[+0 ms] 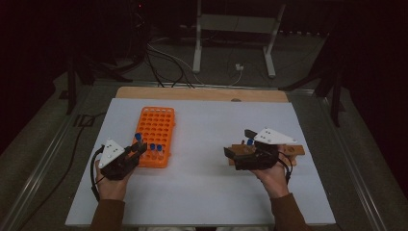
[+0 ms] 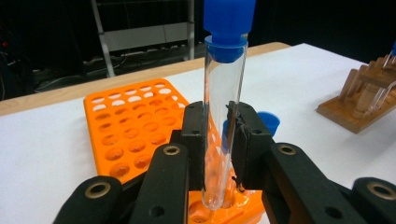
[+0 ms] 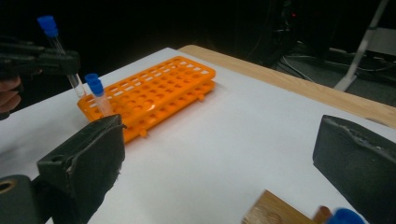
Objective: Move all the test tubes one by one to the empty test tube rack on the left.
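Note:
My left gripper is shut on a clear test tube with a blue cap, held upright. The tube's round bottom hangs at a hole in the near corner of the orange rack; I cannot tell whether it has entered. From above, the left gripper is at the orange rack's near left corner. Two blue-capped tubes stand in the rack's near rows. My right gripper is open over the left end of a wooden rack. In its own view the right gripper holds nothing.
The white table top has free room between the two racks and in front of them. A blue-capped tube sits by the wooden rack just below the right jaws. Cables and a stand's legs lie beyond the far edge.

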`<state>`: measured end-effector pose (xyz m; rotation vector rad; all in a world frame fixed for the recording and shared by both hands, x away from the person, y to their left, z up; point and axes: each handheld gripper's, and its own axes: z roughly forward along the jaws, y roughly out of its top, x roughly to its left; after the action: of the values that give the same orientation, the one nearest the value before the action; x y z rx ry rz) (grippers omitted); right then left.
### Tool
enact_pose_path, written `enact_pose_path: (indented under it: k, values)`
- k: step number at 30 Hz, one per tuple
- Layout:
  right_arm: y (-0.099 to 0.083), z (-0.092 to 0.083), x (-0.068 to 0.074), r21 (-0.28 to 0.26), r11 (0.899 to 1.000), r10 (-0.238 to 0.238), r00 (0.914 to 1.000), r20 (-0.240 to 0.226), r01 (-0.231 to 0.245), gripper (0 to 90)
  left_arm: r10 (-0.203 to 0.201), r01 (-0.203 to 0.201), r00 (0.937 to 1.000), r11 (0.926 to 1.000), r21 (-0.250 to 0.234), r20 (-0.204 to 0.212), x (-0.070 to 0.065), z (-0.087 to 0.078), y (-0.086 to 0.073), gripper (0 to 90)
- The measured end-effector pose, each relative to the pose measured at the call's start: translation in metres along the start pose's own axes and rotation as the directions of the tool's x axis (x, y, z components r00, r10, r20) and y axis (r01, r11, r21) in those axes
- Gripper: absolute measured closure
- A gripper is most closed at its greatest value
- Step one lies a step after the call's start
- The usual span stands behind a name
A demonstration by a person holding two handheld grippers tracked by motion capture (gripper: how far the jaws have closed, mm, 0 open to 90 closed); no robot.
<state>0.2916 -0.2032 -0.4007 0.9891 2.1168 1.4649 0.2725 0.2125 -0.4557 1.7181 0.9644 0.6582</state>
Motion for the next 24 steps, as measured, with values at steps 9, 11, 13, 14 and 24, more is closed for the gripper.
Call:
enact_pose_path:
  k: [9, 11, 13, 14, 24]
  values:
    - [-0.002, -0.010, -0.009, -0.018, 1.000, 0.012, 0.9998, 0.017, -0.012, 2.4, -0.005, 0.006, 0.9999, 0.9992, 0.040, -0.012, 0.003, 0.014, -0.013, 77.4]
    - [-0.002, -0.011, -0.010, -0.024, 1.000, 0.012, 0.9998, 0.017, -0.011, 2.4, -0.014, 0.015, 0.9998, 0.9988, 0.046, -0.016, 0.005, 0.016, -0.016, 77.4]
    - [-0.002, -0.011, -0.010, -0.025, 1.000, 0.011, 0.9998, 0.016, -0.011, 2.4, -0.021, 0.022, 0.9996, 0.9984, 0.053, -0.018, 0.006, 0.017, -0.019, 77.5]
    - [-0.003, -0.011, -0.010, -0.025, 1.000, 0.012, 0.9998, 0.016, -0.011, 2.4, -0.020, 0.021, 0.9996, 0.9982, 0.057, -0.019, 0.006, 0.018, -0.019, 77.4]
    - [-0.003, -0.013, -0.010, -0.034, 0.999, 0.015, 0.9998, 0.013, -0.014, 2.4, 0.013, -0.009, 0.9996, 0.9893, 0.146, -0.027, 0.004, 0.028, -0.029, 77.4]
